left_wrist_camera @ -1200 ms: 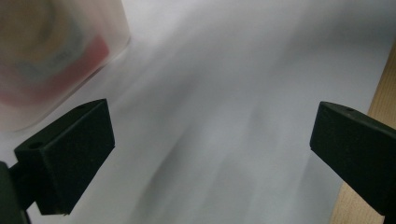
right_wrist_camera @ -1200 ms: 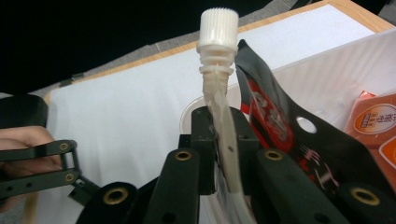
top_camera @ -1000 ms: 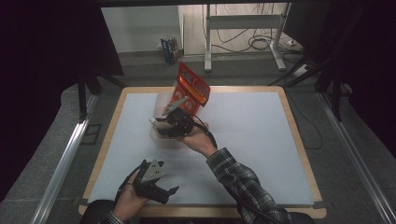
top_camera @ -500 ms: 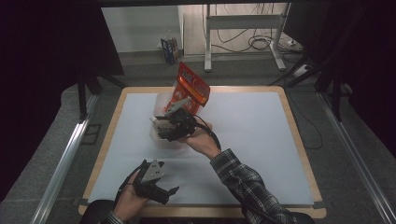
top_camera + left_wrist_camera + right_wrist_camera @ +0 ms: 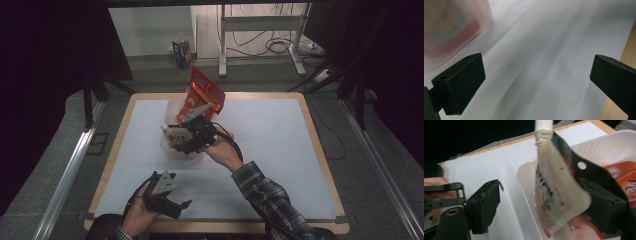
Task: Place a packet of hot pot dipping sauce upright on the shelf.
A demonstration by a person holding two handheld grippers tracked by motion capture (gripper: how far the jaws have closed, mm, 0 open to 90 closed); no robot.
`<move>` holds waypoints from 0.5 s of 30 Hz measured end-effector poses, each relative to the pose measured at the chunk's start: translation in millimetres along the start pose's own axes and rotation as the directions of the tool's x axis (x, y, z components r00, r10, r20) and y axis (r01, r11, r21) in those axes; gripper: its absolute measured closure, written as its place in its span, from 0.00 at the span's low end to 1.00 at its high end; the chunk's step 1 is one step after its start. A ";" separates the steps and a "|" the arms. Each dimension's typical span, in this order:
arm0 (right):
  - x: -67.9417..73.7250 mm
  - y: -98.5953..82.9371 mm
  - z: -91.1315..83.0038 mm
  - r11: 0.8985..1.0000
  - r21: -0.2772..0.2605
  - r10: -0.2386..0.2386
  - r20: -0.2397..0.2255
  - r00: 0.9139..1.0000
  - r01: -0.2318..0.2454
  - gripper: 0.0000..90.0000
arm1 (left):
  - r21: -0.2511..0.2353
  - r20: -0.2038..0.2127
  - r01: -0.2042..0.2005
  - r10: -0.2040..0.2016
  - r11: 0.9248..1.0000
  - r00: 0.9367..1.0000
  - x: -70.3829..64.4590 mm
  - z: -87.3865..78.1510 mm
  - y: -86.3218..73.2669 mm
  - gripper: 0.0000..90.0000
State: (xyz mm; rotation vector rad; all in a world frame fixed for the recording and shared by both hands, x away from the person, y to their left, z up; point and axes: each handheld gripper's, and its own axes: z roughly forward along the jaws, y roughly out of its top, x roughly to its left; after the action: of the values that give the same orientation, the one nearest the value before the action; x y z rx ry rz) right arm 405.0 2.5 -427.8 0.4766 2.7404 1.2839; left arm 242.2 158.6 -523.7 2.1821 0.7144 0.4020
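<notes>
Our right tool [image 5: 544, 212] stands wide open, the spouted pouch [image 5: 556, 192] leaning on one jaw over the clear tub [image 5: 172, 145] — we should let it drop straight in beside the orange bag [image 5: 202, 95]. Our left tool [image 5: 534, 82] hovers open and empty over the surface [image 5: 280, 135].

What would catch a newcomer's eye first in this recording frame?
The red-orange snack bag standing up out of the clear plastic tub near the table's far middle stands out first. Just in front of it, the right gripper hangs over the tub, with a white spouted pouch lying against one of its fingers. The left gripper rests open near the white mat's near edge.
</notes>
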 end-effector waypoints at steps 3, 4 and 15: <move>-0.2 -2.2 -2.1 1.000 -0.001 -0.001 -0.009 1.000 0.001 0.16 | 0.001 0.000 -0.001 0.001 1.000 1.000 0.0 0.1 0.0 0.00; -0.5 -3.5 -3.6 1.000 -0.003 -0.001 -0.016 1.000 0.001 0.15 | 0.001 -0.002 -0.002 0.002 1.000 1.000 -0.1 0.1 0.0 0.00; 2.0 -9.5 -14.6 1.000 -0.003 -0.021 0.002 1.000 0.021 0.11 | -0.003 -0.001 -0.002 0.002 1.000 1.000 -0.4 -0.1 0.1 0.00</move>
State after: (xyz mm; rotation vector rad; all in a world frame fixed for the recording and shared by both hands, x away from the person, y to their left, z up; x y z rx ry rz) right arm 397.9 -13.3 -425.4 0.4473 2.7342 1.2822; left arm 241.9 158.4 -523.6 2.1803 0.7121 0.4054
